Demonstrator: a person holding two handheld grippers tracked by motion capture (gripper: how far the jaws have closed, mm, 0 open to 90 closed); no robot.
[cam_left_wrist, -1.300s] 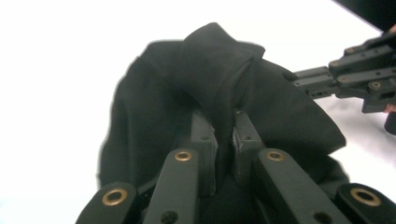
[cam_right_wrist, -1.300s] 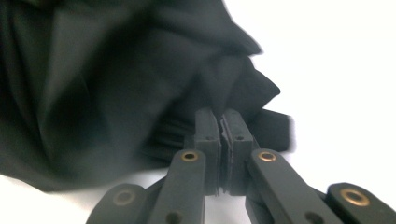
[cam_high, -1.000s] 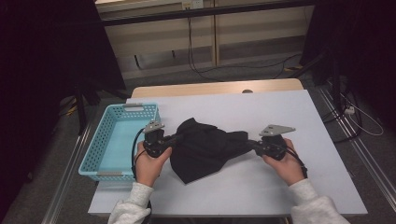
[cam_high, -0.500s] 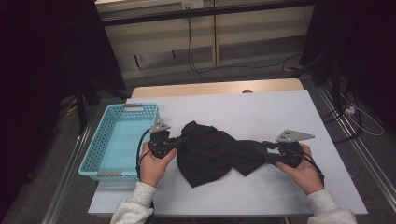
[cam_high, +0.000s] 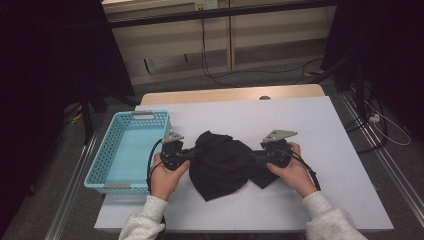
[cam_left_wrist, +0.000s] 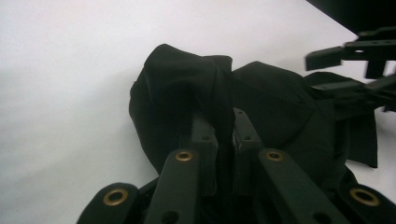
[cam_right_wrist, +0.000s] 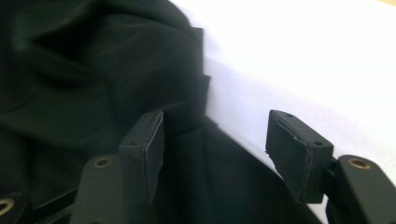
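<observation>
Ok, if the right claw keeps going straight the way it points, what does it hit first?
The black cloth. The right claw stands open, its jaws having just been opening, with bunched folds directly ahead. Beyond those, probably the left claw, though depth is unclear.

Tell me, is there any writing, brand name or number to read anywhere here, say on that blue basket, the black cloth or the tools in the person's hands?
None: no readable word, number or sign in any view.
The blue basket: plain, no label.
The black cloth: no tag or print visible.
The left gripper and right gripper: bare black parts, brass rivets, no markings.
The white table: blank.
</observation>
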